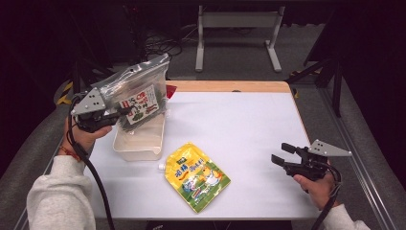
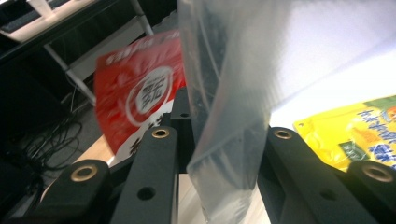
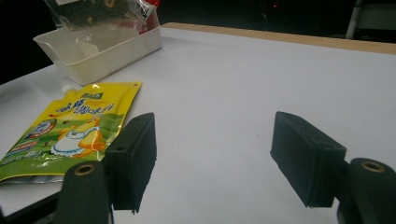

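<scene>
From the high view my left gripper [image 1: 116,114] held the clear bag of seaweed [image 1: 139,93] above the white tray [image 1: 139,143] on the counter [image 1: 249,124], in the left gripper view its jaws pinched the bag's edge, and in the right gripper view my right gripper [image 3: 212,149] stood wide and empty near the yellow pouch [image 3: 70,126].

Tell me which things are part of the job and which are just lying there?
In the job:
clear bag, held by the left gripper
white tub below it

Lying about:
yellow pouch
red packet
right gripper, open, holding nothing
</scene>
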{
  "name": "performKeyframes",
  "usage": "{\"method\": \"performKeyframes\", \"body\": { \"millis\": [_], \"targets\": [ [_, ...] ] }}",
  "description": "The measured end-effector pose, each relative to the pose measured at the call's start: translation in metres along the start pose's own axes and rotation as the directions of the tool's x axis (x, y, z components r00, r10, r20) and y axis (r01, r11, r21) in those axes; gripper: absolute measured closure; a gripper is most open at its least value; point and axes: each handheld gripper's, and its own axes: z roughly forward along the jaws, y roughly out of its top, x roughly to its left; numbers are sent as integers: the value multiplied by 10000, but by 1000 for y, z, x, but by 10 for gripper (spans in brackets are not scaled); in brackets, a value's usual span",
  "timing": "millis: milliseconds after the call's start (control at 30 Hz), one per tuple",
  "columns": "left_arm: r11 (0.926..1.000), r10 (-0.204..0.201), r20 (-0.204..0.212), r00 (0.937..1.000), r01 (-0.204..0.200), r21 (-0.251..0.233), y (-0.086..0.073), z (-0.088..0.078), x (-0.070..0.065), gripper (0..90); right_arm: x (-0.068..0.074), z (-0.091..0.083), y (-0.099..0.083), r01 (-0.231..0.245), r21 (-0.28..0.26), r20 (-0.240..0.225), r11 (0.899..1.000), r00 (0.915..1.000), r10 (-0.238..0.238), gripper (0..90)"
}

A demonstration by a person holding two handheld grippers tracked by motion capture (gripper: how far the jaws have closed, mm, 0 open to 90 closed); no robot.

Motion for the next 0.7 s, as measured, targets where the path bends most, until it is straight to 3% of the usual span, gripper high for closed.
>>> {"method": "performKeyframes", "body": {
  "millis": [133,233,333,700],
  "targets": [
    [10000,-59,184,9998,59,5,-6,-3,7,745,0,1,-1,-67,71,2,10000,10000,67,307],
    [9991,124,325,9994,-136,391,-9,-4,11,745,1,4,-3,-60,175,-27,9998,10000,60,303],
    [9997,95,507,9987,-106,215,-13,-8,16,744,3,7,-4,-74,336,-35,9994,10000,75,299],
    [9986,461,803,9957,-480,227,-11,9,18,743,8,17,-8,-84,781,-219,9969,9997,101,294]
  ]
}}
